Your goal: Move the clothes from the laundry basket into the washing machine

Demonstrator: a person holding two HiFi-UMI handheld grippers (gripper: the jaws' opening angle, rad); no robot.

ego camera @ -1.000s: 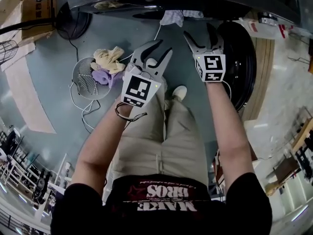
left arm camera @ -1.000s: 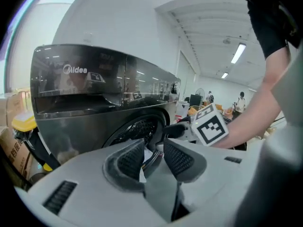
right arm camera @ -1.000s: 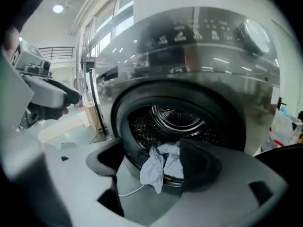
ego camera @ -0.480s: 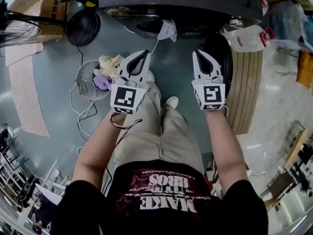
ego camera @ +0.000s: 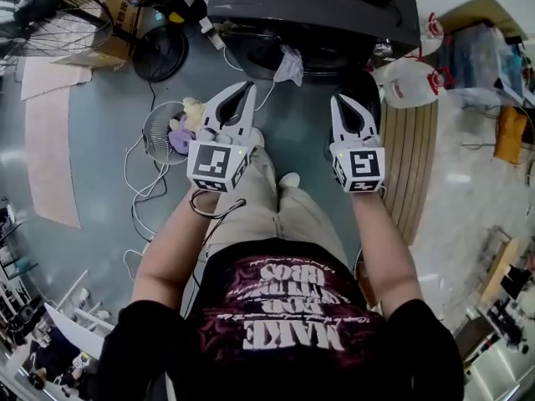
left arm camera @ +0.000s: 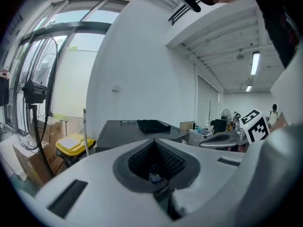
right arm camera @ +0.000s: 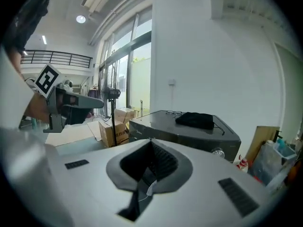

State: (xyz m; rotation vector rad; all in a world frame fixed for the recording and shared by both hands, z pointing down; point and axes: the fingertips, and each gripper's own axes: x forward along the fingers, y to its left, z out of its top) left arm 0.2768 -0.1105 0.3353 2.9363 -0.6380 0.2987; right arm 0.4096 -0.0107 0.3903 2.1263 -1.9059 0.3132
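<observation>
left hand-held gripper (ego camera: pixel 245 88) and right hand-held gripper (ego camera: pixel 340 100) both gone from spread near the washer (ego camera: pixel 309 7) to closed, empty and raised; one cloth (ego camera: pixel 290 63) hangs at its door, clothes (ego camera: pixel 180 138) left in the basket (ego camera: pixel 147 136) on the floor, so another pickup is due.

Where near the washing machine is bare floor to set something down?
Free: the grey floor between the beige mat and the laundry basket. Crowded: cables beside the basket, a fan base left of the washing machine, a white jug at its right.
</observation>
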